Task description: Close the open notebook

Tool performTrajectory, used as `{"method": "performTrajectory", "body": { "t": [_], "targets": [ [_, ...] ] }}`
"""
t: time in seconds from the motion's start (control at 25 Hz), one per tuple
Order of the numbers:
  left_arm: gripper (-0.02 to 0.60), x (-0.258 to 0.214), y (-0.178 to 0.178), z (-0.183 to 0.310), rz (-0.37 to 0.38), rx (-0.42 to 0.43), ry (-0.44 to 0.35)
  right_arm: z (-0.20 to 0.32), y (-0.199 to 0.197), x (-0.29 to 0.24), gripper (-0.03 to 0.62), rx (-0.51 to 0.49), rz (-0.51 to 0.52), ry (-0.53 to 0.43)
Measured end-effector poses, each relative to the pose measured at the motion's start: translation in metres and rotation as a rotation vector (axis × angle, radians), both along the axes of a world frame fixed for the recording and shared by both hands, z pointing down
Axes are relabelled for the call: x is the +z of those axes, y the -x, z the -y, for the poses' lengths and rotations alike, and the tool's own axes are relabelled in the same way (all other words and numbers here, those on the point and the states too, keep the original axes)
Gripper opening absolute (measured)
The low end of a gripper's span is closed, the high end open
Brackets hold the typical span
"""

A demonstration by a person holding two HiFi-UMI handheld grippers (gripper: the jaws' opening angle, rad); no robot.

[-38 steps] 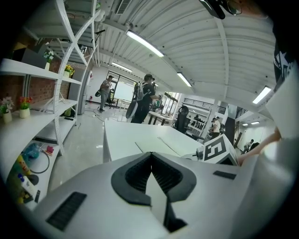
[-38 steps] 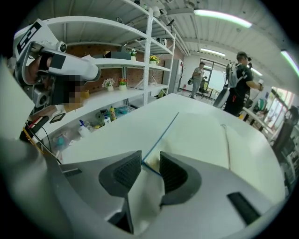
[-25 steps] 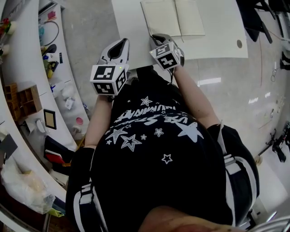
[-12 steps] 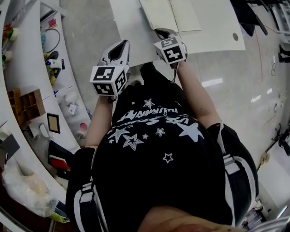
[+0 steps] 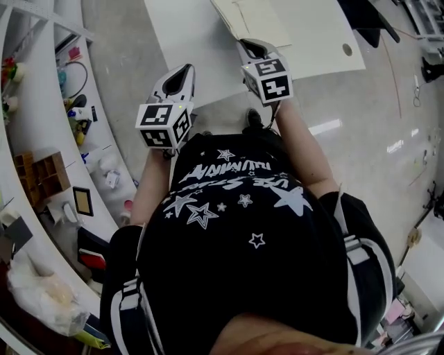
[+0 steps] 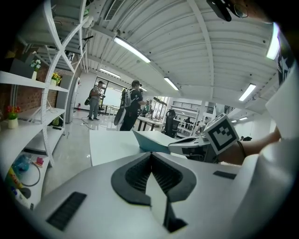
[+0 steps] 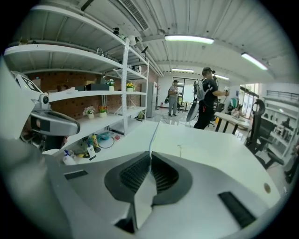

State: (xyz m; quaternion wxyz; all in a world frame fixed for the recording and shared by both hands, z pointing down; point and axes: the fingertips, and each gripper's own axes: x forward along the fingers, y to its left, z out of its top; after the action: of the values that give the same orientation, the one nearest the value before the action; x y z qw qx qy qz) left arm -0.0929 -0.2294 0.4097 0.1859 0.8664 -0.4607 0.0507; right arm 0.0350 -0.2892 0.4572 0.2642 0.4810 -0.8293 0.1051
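Fingers of the right gripper (image 7: 150,158) were pinched almost together on a thin leaf of the notebook (image 5: 254,21), which ran edge-on from between them toward the far side in the right gripper view. In the head view the notebook lay toward the far side of the white bench (image 5: 182,33), its right page flat and the held left leaf lifted off the surface at its near edge. From the left gripper view the raised leaf showed as a tilted pale wedge above the bench, with the right gripper at its near right corner. The left gripper (image 5: 186,69) hovered to the near left of the notebook, apart from it, by the bench's near left corner. Its fingers (image 6: 136,175) were closed against each other with nothing between them. White shelving (image 5: 38,104) carrying small clutter stood along the left. Several people (image 6: 133,105) stood on the floor at the far end of the room beyond the bench.
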Motion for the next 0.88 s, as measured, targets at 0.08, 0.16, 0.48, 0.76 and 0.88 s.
{"method": "performTrajectory", "body": {
  "t": [0.08, 0.16, 0.48, 0.76, 0.88],
  "targets": [
    [0.014, -0.003, -0.014, 0.006, 0.001, -0.008, -0.007, 0.001, -0.017, -0.008, 0.023, 0.011, 0.024, -0.006],
    [0.012, -0.006, -0.027, 0.012, -0.006, -0.021, -0.007, 0.003, -0.034, -0.013, 0.023, 0.017, 0.046, -0.004],
    [0.014, -0.020, -0.085, 0.030, 0.012, -0.065, -0.021, 0.027, -0.107, -0.019, 0.023, 0.029, 0.120, -0.005],
    [0.014, -0.019, -0.120, 0.034, 0.022, -0.136, -0.017, 0.042, -0.155, 0.004, 0.023, 0.020, 0.156, 0.069],
    [0.014, -0.018, -0.132, 0.033, 0.029, -0.166, -0.007, 0.049, -0.176, 0.024, 0.023, 0.040, 0.175, 0.122]
  ]
}}
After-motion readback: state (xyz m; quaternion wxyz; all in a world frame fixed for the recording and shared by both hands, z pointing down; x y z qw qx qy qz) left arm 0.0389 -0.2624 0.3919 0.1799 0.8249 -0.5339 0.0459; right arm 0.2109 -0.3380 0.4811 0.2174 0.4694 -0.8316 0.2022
